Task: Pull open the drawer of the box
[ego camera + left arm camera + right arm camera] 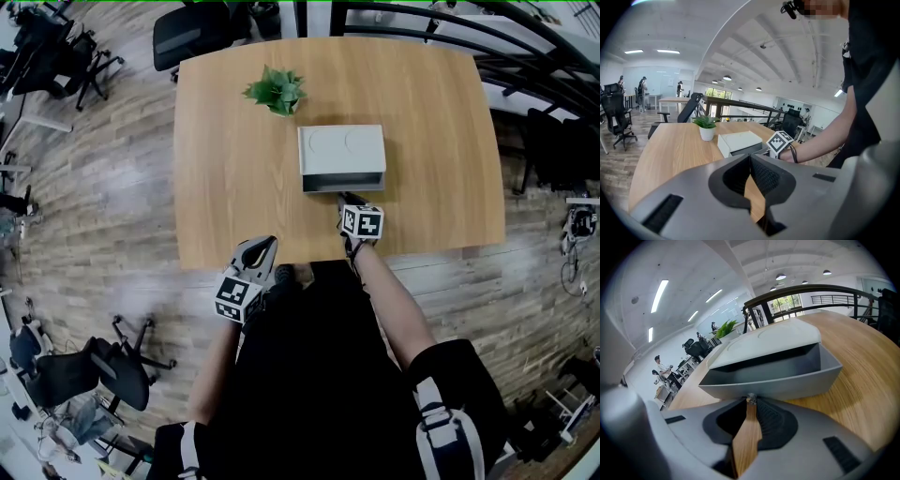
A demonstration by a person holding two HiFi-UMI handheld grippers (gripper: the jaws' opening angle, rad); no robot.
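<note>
And there was the right claw (750, 401), pinched tight on the little knob (750, 398) at the middle of the drawer (773, 380) front, jaws together on it with no gap showing in the right gripper view. The drawer stood part-way out of the grey box (341, 150), its front lip clear of the box face and a dark slot of open interior showing under the lid. From the head view, the box sat near the middle of the wooden bench (234, 187), drawer (343, 182) facing the near edge, with the right claw (343, 200) on the strip of bare wood between drawer front and that edge. Plenty of free bench lay to the left and right of the box. A potted plant (276, 91) stood off the box's far left corner, near it but apart. The left claw (266, 246) hung at the near edge of the bench, left of the other and well apart from the box; in the left gripper view the left claw (750, 157) had its jaws closed tip to tip, with nothing between them. Wood-plank floor (103, 187) ran round the bench, an office chair (192, 33) at the far left corner
</note>
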